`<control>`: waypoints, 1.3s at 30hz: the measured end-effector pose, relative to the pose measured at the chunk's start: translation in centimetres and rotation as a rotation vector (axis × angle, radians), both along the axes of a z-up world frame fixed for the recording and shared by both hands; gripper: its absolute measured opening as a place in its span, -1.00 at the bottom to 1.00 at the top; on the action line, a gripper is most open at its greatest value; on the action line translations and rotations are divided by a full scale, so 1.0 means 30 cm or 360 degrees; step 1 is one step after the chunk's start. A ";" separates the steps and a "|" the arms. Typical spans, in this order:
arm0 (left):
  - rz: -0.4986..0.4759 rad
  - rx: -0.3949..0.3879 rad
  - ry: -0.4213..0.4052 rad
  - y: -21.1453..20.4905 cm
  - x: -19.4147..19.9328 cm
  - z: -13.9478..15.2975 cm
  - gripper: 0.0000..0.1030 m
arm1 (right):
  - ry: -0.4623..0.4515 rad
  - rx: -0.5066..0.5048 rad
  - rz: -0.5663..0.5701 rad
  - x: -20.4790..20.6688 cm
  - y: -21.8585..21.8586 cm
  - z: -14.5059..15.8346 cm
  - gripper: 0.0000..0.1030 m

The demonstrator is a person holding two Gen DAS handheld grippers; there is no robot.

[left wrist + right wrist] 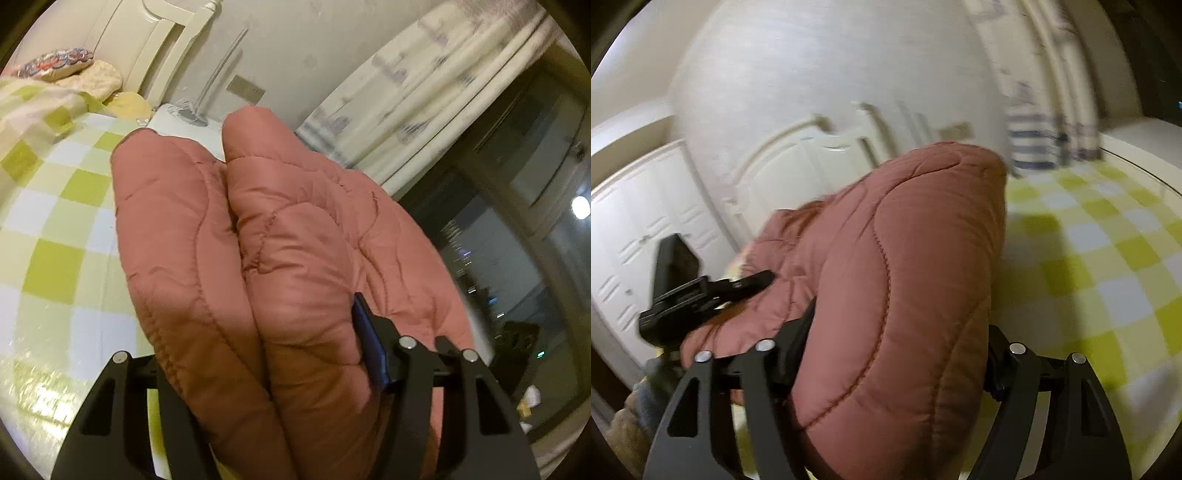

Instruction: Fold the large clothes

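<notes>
A pink quilted padded jacket (288, 240) is bunched in thick folds over a bed with a green and white checked sheet (62, 229). My left gripper (266, 373) is shut on a fold of the jacket; only its right blue-padded finger (369, 343) shows. In the right wrist view my right gripper (897, 354) is shut on another thick fold of the jacket (905, 266), held above the checked sheet (1100, 251). The left gripper (701, 291) shows there at the left, against the jacket.
Pillows (70, 70) and a cream headboard (147, 33) lie at the bed's head. A white nightstand (184, 122) stands beside it. Curtains (424, 92) and a dark window (517, 240) are at the right. White wardrobe doors (646, 229) stand behind the bed.
</notes>
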State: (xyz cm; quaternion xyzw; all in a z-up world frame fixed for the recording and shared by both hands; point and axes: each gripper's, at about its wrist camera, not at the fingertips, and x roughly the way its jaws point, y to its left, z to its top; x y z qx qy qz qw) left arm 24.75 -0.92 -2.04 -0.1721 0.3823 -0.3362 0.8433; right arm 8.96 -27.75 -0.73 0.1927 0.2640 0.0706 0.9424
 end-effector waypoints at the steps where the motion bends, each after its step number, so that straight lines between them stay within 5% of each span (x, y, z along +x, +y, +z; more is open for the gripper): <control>1: 0.0041 0.0066 0.0048 -0.035 0.028 -0.042 0.37 | 0.0086 0.0003 -0.0040 0.030 -0.013 -0.035 0.52; 3: 0.0105 0.0066 0.0144 -0.047 0.053 -0.122 0.80 | 0.0224 0.0094 -0.0143 0.058 -0.054 -0.111 0.63; 5: 0.0143 0.0019 0.0176 -0.036 0.051 -0.152 0.88 | 0.0237 0.0099 -0.0168 0.030 -0.066 -0.098 0.83; 6: 0.0138 -0.0004 0.0190 -0.027 0.043 -0.162 0.90 | 0.0245 -0.0019 -0.0231 0.011 -0.042 -0.066 0.85; 9: 0.0164 0.0007 0.0192 -0.007 0.022 -0.159 0.96 | 0.0048 -0.0291 -0.0371 -0.054 0.044 0.068 0.85; 11: 0.0188 0.0011 0.0180 0.000 0.025 -0.141 0.96 | -0.0065 -0.0362 -0.0312 -0.077 0.112 0.130 0.86; 14: 0.0369 0.0076 0.0025 0.029 -0.028 -0.061 0.95 | -0.0066 -0.0604 -0.0105 -0.047 0.267 0.140 0.87; 16: 0.0538 0.0063 -0.0174 0.069 -0.088 0.040 0.95 | 0.0129 -0.0920 0.0013 0.017 0.378 0.037 0.88; 18: 0.0551 0.0049 -0.0297 0.073 -0.117 0.137 0.95 | 0.0137 -0.1104 0.0004 0.021 0.432 -0.039 0.91; 22: 0.0382 0.0213 -0.0446 -0.052 -0.097 0.298 0.96 | 0.0094 -0.1055 -0.0005 -0.009 0.428 -0.040 0.91; 27: 0.0253 0.0392 -0.0254 -0.213 0.090 0.269 0.96 | 0.0059 -0.1050 -0.0010 0.026 0.397 -0.051 0.91; 31: 0.0241 0.0559 0.0043 -0.260 0.259 0.014 0.96 | 0.0033 -0.1009 0.0004 0.042 0.374 -0.053 0.91; 39: 0.0218 0.0402 0.0192 -0.167 0.309 -0.070 0.96 | 0.0020 -0.1022 0.0036 0.051 0.392 -0.051 0.91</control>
